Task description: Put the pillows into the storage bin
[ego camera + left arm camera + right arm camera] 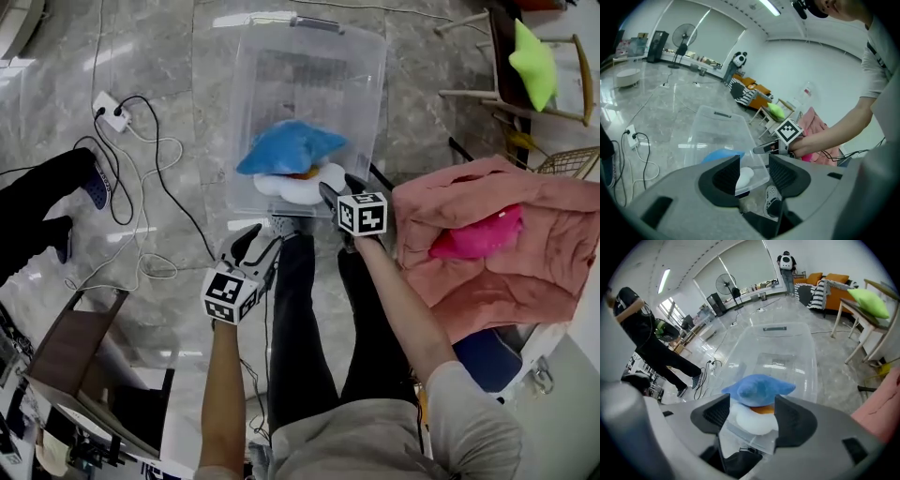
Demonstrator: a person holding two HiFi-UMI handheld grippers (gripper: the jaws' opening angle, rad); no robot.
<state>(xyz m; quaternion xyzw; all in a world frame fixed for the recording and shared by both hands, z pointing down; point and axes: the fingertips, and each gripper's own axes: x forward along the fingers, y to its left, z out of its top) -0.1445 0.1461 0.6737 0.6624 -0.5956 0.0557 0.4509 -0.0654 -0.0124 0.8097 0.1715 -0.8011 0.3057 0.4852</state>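
Left gripper (pixel 754 175): released, jaws apart, nothing between them; held over floor just short of bin's near edge.
Right gripper (pixel 751 415): released, jaws apart, empty; above bin's near end, close to white pillow.
Bin (pixel 281 66): clear, on floor ahead of person.
Blue pillow (pixel 286 148): in bin, near end, lying on white pillow.
White pillow (pixel 305 185): in bin, under blue one; orange patch shows.
Pink pillow (pixel 478 234): outside bin, on pink blanket (pixel 525 281), right.
Green pillow (pixel 534 64): on chair (pixel 502 56), well apart from bin.
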